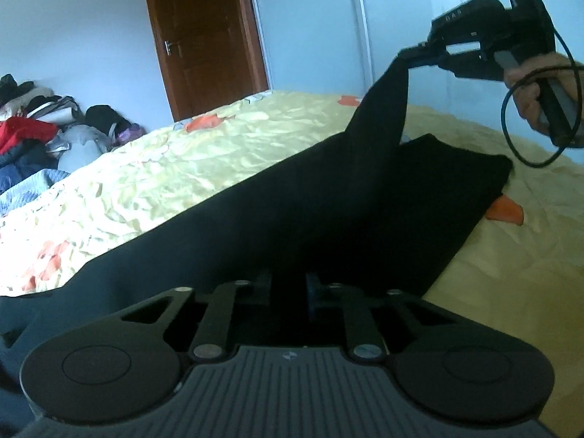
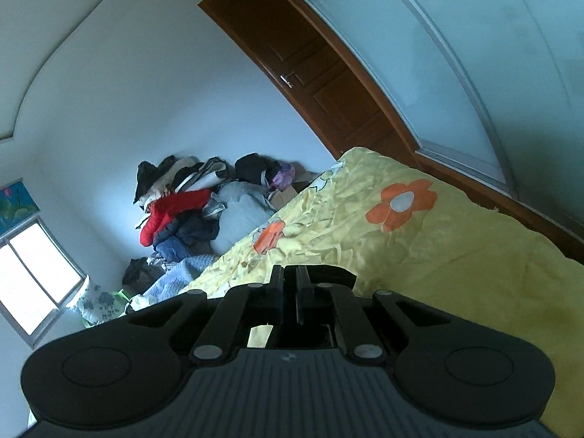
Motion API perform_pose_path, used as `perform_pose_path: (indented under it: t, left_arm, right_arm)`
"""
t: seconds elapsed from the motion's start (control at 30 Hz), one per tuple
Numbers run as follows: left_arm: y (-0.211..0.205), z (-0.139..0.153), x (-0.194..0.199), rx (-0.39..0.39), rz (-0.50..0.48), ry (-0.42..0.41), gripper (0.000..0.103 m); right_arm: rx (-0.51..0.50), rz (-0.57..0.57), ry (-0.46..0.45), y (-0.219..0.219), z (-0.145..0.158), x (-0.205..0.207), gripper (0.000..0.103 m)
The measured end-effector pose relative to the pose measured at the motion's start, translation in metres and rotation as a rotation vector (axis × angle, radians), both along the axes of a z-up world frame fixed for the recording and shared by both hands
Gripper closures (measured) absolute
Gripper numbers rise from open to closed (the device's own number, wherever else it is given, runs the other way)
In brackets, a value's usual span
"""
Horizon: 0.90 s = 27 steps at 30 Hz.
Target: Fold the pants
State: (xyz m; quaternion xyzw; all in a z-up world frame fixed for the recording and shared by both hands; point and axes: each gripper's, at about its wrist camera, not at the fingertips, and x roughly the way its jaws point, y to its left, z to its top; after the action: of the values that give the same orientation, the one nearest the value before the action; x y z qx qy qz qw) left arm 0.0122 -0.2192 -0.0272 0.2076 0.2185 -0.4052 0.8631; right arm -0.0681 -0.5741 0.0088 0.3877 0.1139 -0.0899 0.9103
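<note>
Black pants [image 1: 292,197] lie stretched over a yellow flowered bedspread [image 1: 175,153]. In the left wrist view my left gripper [image 1: 288,290] sits low over the near end of the pants, its jaws close together with black cloth between them. At the upper right, a hand holds my right gripper [image 1: 405,54], shut on one end of the pants and lifting it off the bed so the cloth hangs in a dark peak. In the right wrist view my right gripper [image 2: 290,292] shows its jaws nearly together, with a fold of the black pants [image 2: 339,273] around the fingertips.
A heap of clothes and bags [image 1: 40,131] is piled against the wall past the far side of the bed. A brown wooden door [image 1: 204,36] stands behind the bed. A window [image 2: 33,281] is at the left of the right wrist view.
</note>
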Motion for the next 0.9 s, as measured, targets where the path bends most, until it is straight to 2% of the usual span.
perform_pose_path:
  t: [0.1,0.2,0.33,0.57,0.7,0.8,0.87,0.9]
  left_arm:
    - [0.008,0.007,0.001,-0.043,0.001,0.032,0.096]
    - [0.017,0.013,0.001,-0.079,-0.011,0.079,0.097]
    - [0.030,0.022,-0.009,-0.104,-0.046,0.090,0.098]
    - [0.038,0.017,-0.014,-0.102,-0.078,0.110,0.099]
    - [0.037,0.013,-0.013,-0.106,-0.064,0.111,0.099]
    - [0.035,0.012,-0.009,-0.107,-0.046,0.111,0.098]
    - [0.033,0.011,-0.006,-0.101,-0.034,0.108,0.097]
    - [0.032,0.011,-0.004,-0.100,-0.029,0.107,0.097]
  right_arm:
    - [-0.001,-0.010,0.004,-0.001,-0.002,-0.006,0.096]
    - [0.023,-0.031,0.012,-0.004,-0.011,-0.019,0.096]
    - [0.057,-0.065,0.033,-0.006,-0.023,-0.042,0.097]
    - [0.091,-0.102,0.094,-0.004,-0.043,-0.082,0.096]
    - [0.184,-0.052,0.066,0.000,-0.050,-0.084,0.093]
    - [0.261,0.008,0.067,0.009,-0.054,-0.071,0.073]
    - [0.288,0.029,0.111,0.015,-0.059,-0.061,0.039]
    - [0.282,0.039,0.130,0.020,-0.061,-0.057,0.036]
